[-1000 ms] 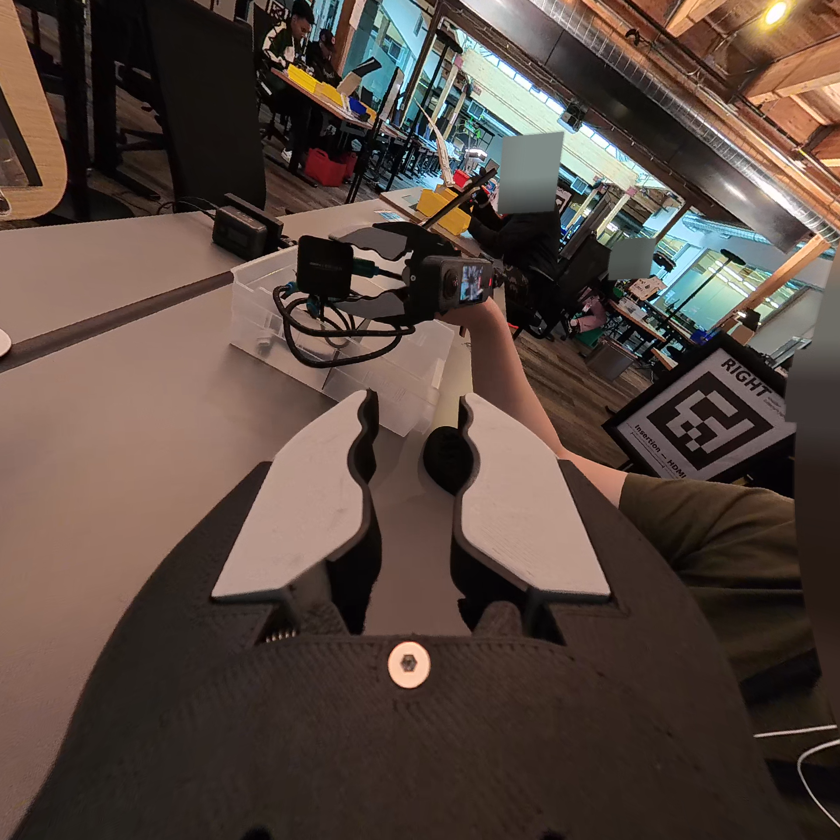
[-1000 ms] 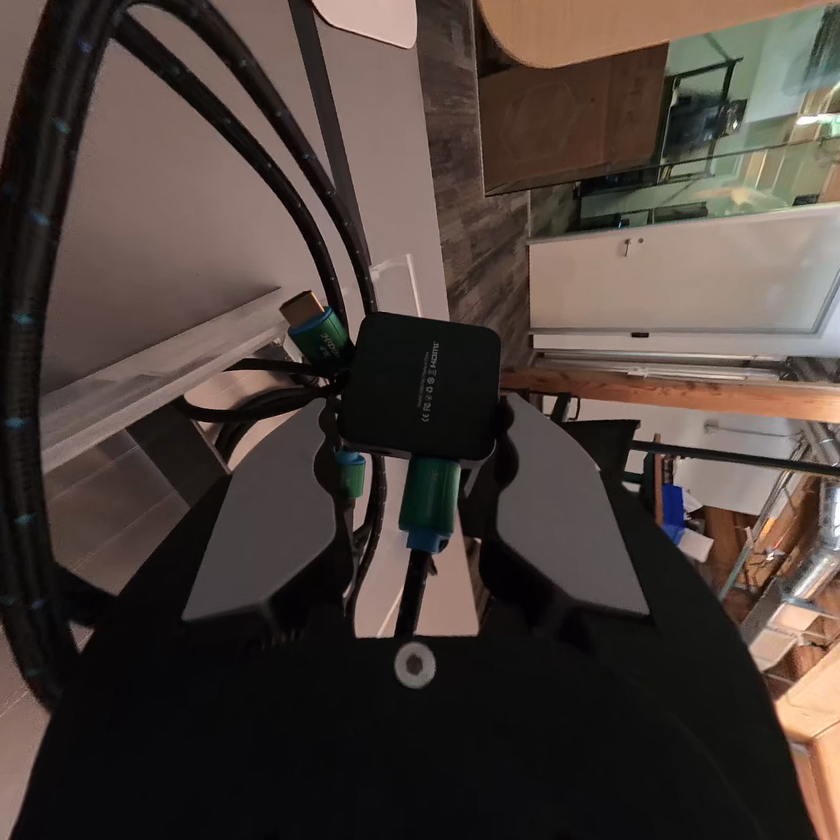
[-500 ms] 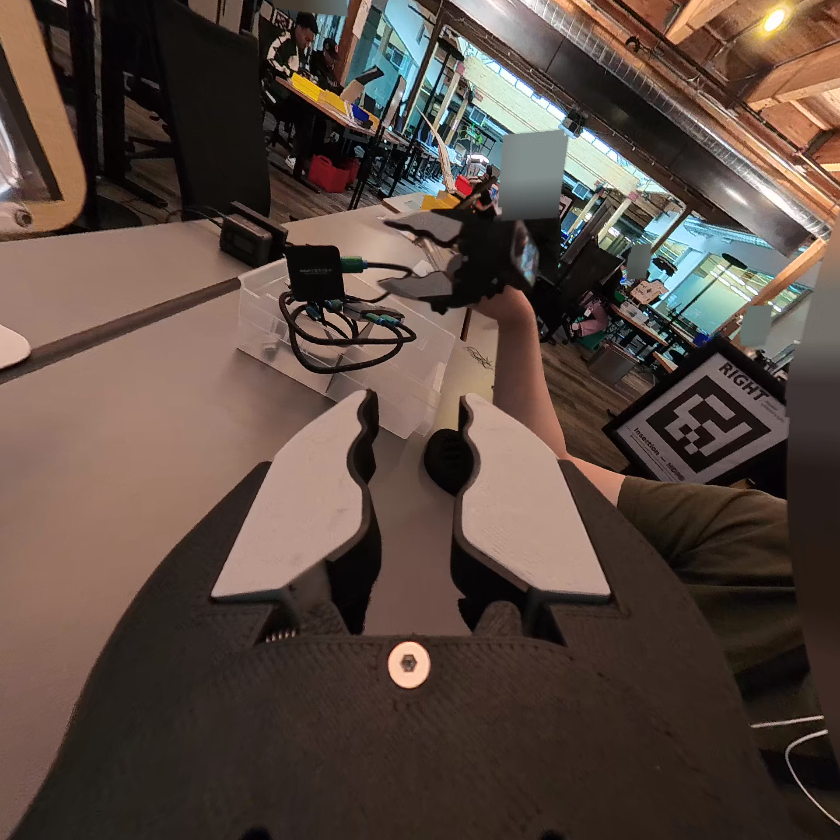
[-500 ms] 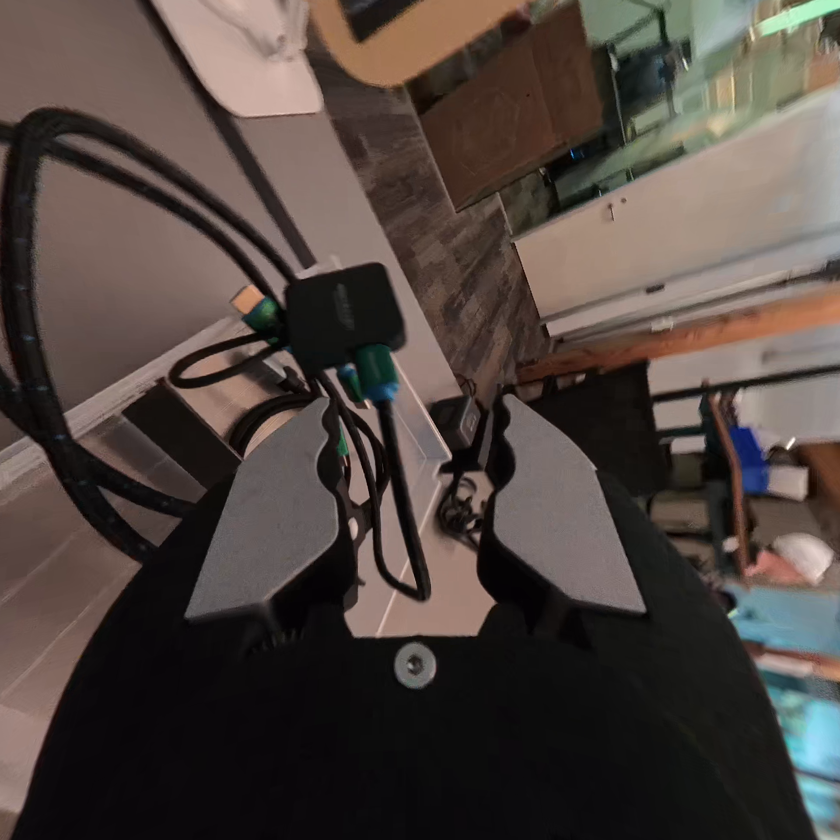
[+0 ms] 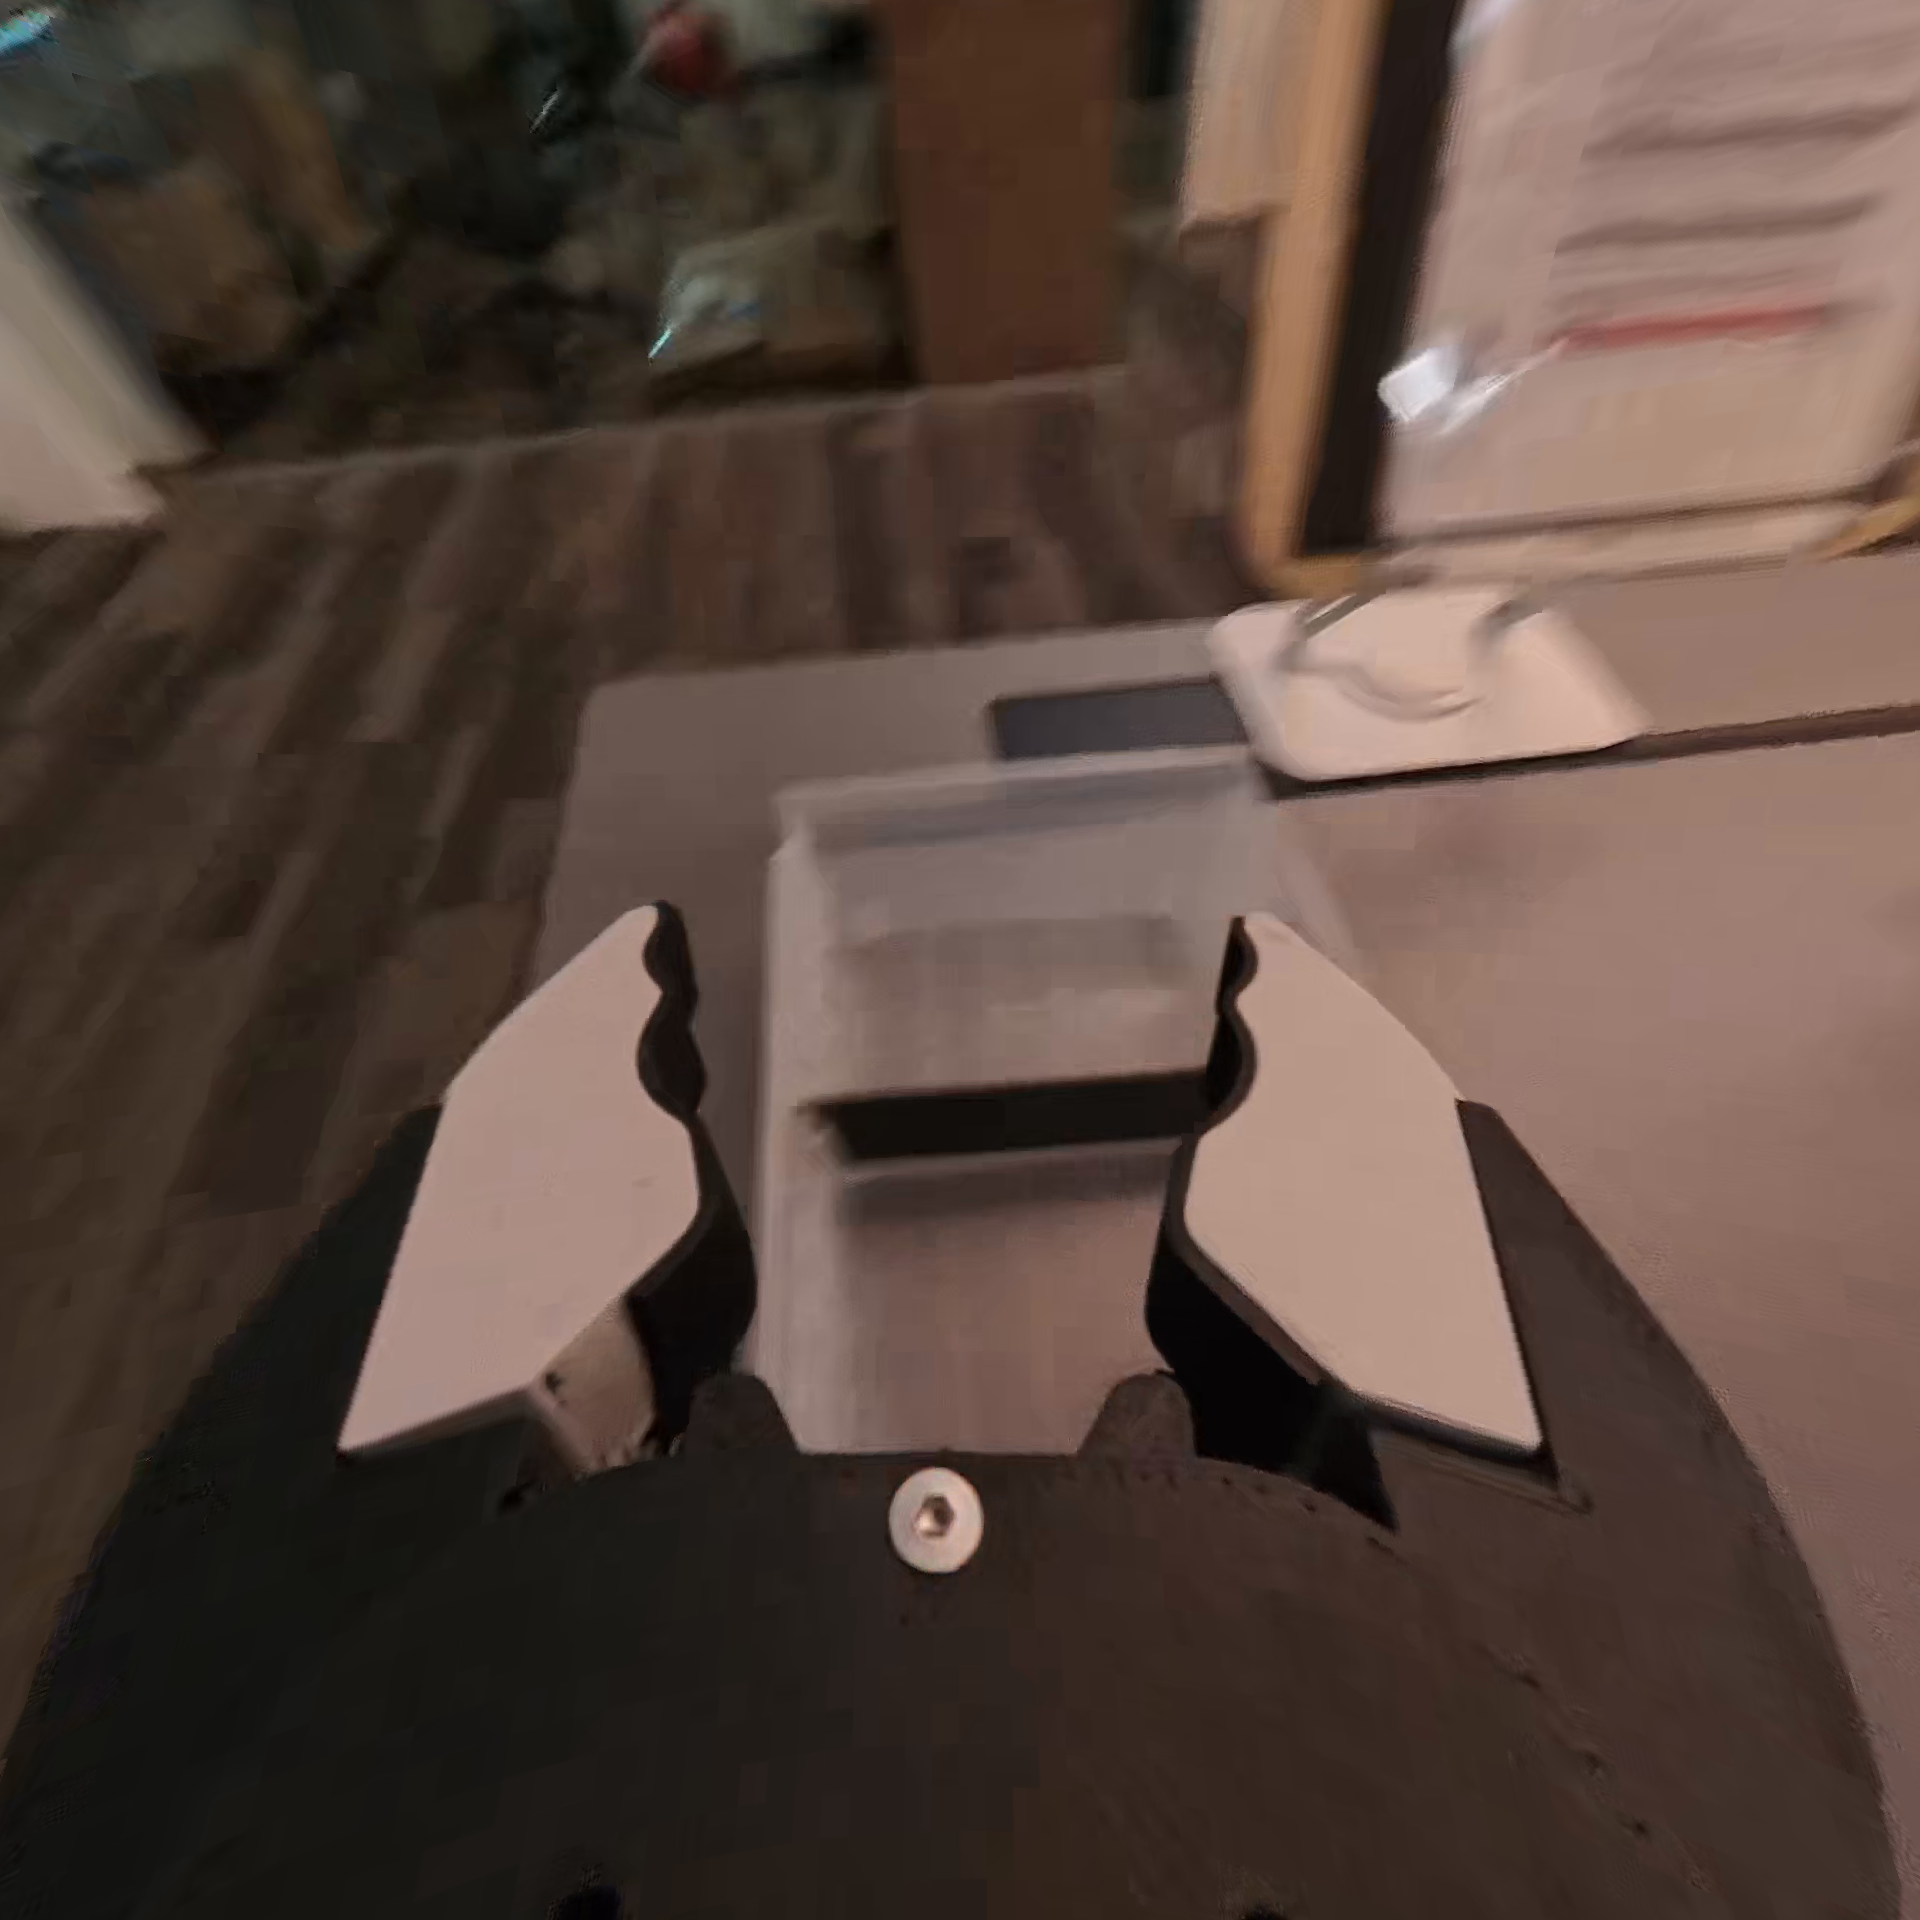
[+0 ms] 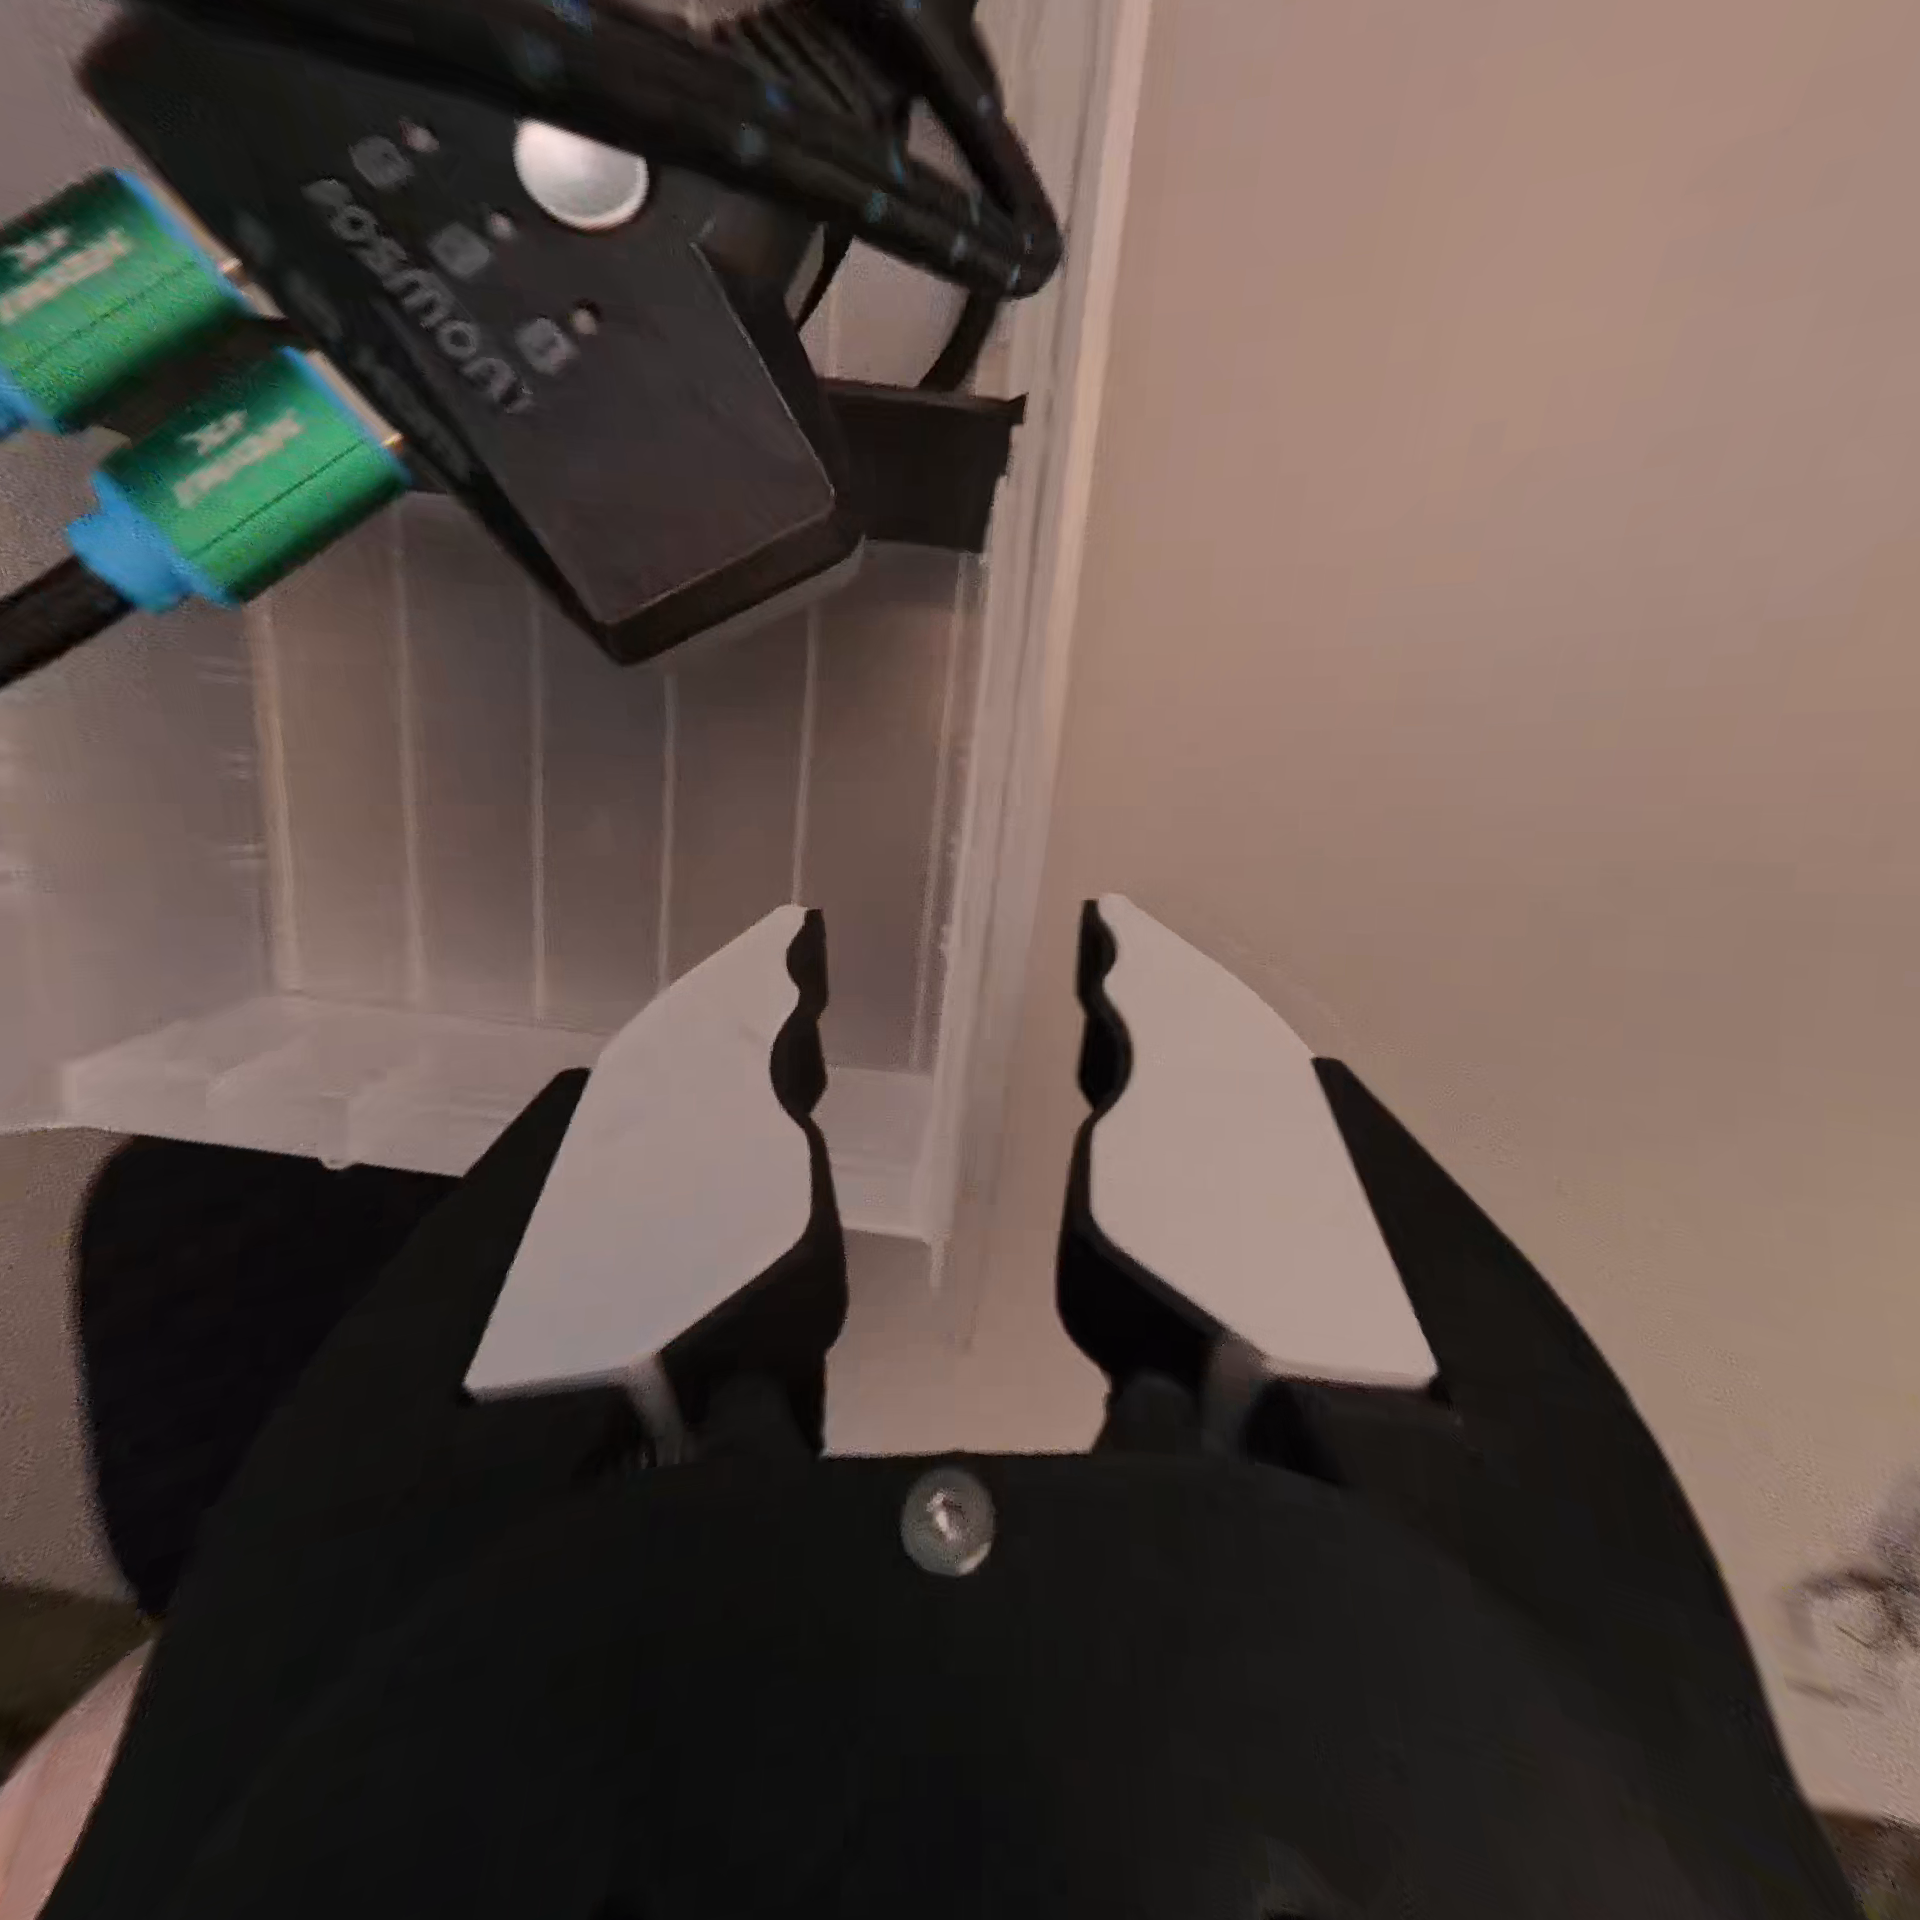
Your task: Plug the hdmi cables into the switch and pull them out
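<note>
Both grippers gape empty: right gripper (image 6: 951,909) has the switch (image 6: 540,343) up-left of its fingers, long axis slanting; left gripper (image 5: 951,920) apparently faces the blurred clear box (image 5: 997,997).

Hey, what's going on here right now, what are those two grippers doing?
A person works two handheld grippers at a grey table. Both are open and hold nothing. The right gripper is beside a clear plastic bin, where a black HDMI switch sits with two green-and-blue HDMI plugs seated in its side. The left gripper points over the bin; its view is blurred.
</note>
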A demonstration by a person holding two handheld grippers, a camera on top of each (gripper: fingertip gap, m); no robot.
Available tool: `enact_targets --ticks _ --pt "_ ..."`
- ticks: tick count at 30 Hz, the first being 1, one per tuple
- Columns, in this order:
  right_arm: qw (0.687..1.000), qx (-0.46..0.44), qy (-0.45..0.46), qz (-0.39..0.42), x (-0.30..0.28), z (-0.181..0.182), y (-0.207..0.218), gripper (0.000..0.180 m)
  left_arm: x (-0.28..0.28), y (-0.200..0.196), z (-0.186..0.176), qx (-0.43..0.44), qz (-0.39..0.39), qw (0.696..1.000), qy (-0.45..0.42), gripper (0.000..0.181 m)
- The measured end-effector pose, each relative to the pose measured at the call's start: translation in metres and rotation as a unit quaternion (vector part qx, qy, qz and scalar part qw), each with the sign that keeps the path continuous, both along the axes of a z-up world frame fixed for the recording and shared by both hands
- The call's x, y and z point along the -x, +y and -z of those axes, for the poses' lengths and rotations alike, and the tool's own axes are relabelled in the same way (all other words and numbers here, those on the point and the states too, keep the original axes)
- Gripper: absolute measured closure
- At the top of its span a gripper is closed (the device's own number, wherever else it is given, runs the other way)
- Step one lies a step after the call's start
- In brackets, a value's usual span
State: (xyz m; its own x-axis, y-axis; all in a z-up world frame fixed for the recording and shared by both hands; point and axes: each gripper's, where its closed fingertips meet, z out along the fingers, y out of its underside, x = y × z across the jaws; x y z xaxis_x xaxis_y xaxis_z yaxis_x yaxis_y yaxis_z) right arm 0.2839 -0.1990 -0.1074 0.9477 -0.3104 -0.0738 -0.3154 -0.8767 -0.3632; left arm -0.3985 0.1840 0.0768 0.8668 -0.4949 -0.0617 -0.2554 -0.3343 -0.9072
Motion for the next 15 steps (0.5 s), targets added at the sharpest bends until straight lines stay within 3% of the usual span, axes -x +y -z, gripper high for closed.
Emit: enact_targets --ticks 2,4,8,15 --pt "0.998 0.009 0.068 0.006 0.008 0.017 0.005 0.153 0.041 0.011 0.029 0.05 -0.054 0.997 0.036 0.071" --pt "0.995 0.046 0.079 0.034 0.004 0.029 -0.001 0.172 0.066 0.013 0.062 0.123 -0.073 0.989 0.042 0.075" --pt "0.996 0.065 0.064 0.017 0.008 0.03 -0.002 0.173 0.067 -0.002 0.12 0.289 -0.03 0.957 0.006 0.095" --pt "0.991 0.108 0.072 -0.043 0.038 0.03 0.004 0.17 0.066 -0.012 0.175 0.393 -0.011 0.916 0.077 0.121"
